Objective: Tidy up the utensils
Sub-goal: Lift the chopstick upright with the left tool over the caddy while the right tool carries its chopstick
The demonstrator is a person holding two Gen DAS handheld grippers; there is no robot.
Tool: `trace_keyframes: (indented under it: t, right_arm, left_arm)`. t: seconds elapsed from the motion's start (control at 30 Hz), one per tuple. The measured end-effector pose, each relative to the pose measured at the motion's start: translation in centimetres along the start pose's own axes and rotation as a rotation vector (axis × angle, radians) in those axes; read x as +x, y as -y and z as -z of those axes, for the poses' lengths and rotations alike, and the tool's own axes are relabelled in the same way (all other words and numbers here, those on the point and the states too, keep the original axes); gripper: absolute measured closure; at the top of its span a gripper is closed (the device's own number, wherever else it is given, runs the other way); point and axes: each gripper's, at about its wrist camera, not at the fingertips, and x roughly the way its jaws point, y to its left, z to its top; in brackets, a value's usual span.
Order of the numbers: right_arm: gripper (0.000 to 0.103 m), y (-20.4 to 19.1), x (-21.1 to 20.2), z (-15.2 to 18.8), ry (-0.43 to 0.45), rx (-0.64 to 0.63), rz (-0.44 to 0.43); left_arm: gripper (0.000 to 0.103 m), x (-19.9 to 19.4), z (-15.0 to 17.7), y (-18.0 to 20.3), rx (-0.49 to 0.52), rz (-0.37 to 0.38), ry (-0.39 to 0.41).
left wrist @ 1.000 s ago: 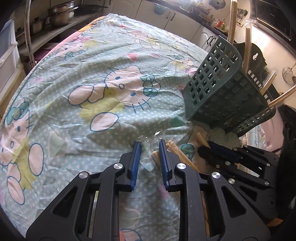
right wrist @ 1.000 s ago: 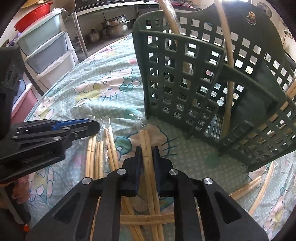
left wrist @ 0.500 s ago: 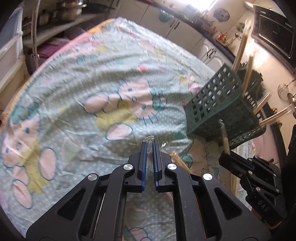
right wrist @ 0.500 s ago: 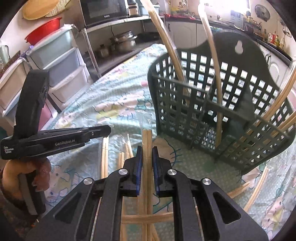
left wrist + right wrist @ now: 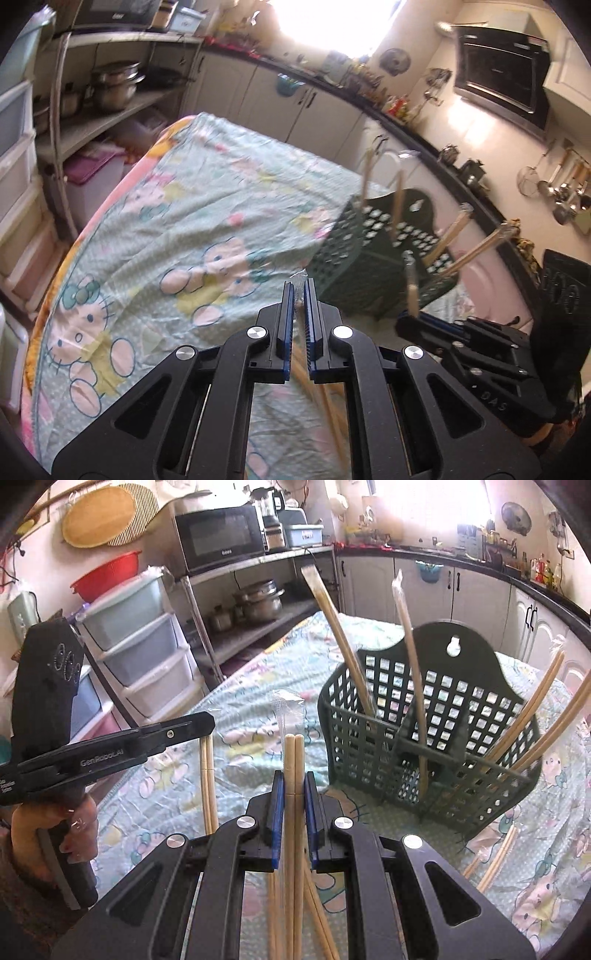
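Right wrist view, left to right: the left gripper (image 5: pixel 207 720) pinches a wrapped chopstick pair (image 5: pixel 207 775), its hand (image 5: pixel 55 834) below; the right gripper (image 5: pixel 294 775) is clamped on another wrapped pair (image 5: pixel 294 753); further right stands the green slotted holder (image 5: pixel 424 760) on the cartoon-print cloth (image 5: pixel 243 701), with several pairs already leaning inside and loose ones (image 5: pixel 495 860) lying by its base. The likely trouble, I judge — two long pairs going in together could knock each other or the divider, or slip in their slick plastic sleeves. The left wrist view is blurred; what its near-closed fingers (image 5: pixel 286 317) grip shows only as clear wrap. Both pairs' lower ends are hidden by the grippers.
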Motion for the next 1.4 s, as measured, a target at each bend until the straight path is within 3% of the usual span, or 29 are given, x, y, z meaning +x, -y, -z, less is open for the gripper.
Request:
trace_keyframes:
  t: [0.67,1.4]
  right_arm:
    - [0.092,1.6,-6.1,-0.4,0.178,0.052,0.022]
    - [0.092,6.3,-11.4,-1.9,0.424,0.118,0.135]
  left_arm:
    - [0.100,-4.0,-2.2,6.6,0.111,0.123,0.102]
    - [0.100,-4.1,-5.3,12.0,0.201,0.162,0.176]
